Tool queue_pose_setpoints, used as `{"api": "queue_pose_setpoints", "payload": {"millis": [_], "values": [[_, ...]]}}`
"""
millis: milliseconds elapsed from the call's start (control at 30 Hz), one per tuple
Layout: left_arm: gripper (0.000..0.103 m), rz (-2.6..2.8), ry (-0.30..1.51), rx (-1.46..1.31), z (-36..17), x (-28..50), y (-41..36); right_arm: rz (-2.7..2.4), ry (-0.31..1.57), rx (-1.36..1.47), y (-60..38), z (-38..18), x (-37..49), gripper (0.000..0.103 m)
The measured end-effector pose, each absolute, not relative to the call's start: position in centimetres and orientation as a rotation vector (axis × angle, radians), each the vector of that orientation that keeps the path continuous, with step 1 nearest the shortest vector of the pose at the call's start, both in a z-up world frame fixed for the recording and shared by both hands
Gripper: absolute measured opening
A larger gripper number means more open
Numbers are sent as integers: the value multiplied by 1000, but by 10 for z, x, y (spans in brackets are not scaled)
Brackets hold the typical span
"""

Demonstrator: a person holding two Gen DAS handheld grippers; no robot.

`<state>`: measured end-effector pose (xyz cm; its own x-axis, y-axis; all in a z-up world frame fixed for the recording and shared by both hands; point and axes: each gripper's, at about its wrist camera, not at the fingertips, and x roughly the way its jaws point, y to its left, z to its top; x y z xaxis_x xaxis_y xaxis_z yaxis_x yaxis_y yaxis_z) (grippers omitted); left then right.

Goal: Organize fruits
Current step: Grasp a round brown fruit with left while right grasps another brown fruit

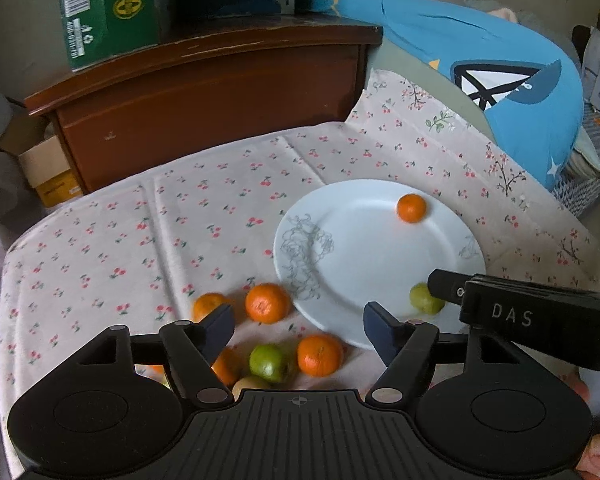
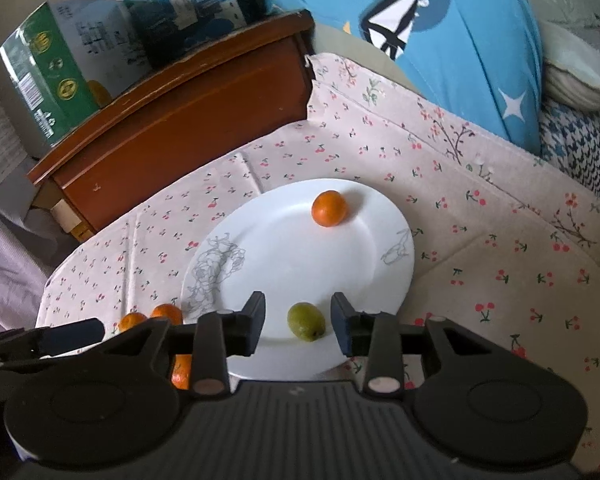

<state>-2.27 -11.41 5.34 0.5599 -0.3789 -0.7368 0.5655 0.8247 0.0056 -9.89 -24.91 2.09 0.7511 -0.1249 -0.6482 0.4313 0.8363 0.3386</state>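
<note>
right wrist view: right hand-held gripper (image 2: 298,322) open astride green fruit (image 2: 306,321) on plate (image 2: 260,248), untouched, long axis slanting down-right.

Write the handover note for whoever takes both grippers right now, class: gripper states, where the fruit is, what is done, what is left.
Left gripper: open, empty, above the loose fruit.
Right gripper: open, straddling the green fruit on the white plate, pads clear of it.
Done: one orange and the green fruit are on the plate.
Left: several oranges and a green apple are on the cherry-print cloth beside the plate.
</note>
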Motion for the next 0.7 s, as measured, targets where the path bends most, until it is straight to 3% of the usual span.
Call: {"api": "queue_pose_setpoints", "payload": {"millis": [700], "values": [[72, -489, 852, 159, 48, -69, -48, -235, 706, 512, -220, 13, -153, 41]]}}
